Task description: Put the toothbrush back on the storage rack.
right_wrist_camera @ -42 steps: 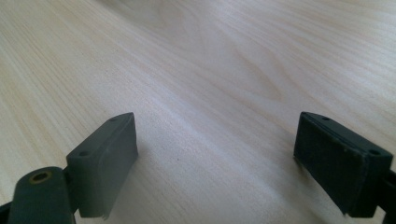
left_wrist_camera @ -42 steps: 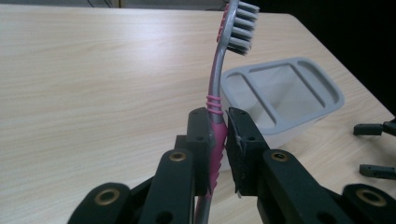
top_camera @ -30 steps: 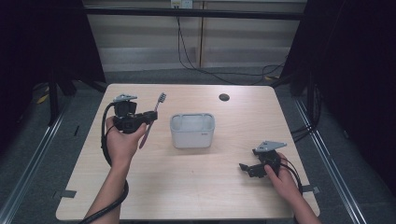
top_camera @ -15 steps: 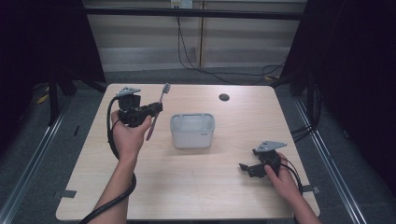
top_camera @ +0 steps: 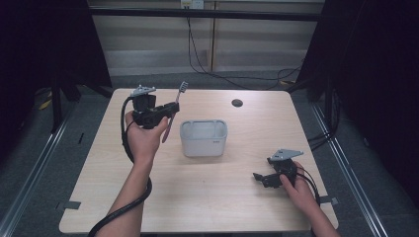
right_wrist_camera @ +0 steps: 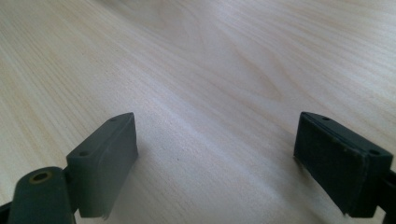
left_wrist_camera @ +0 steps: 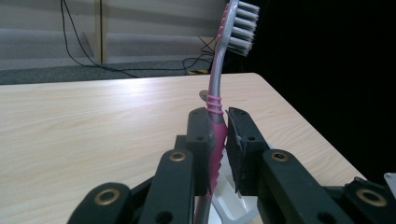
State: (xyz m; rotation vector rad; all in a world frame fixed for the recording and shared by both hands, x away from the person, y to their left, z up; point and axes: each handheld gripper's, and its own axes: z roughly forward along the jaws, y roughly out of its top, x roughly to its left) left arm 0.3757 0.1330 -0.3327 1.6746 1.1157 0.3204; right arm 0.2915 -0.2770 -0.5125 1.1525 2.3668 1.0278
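The left claw [top_camera: 170, 107] is raised above the worktop [top_camera: 207, 197] at its far left area, closed on the pink-and-grey handle of a toothbrush [top_camera: 174, 111]. The toothbrush stands tilted, bristle head uppermost; in the left gripper view the handle [left_wrist_camera: 215, 126] is clamped between both pads. A grey rectangular container [top_camera: 203, 138] sits on the worktop just beside the toothbrush. The right claw [top_camera: 260, 178] rests low on the worktop near the right front, jaws spread wide and holding nothing.
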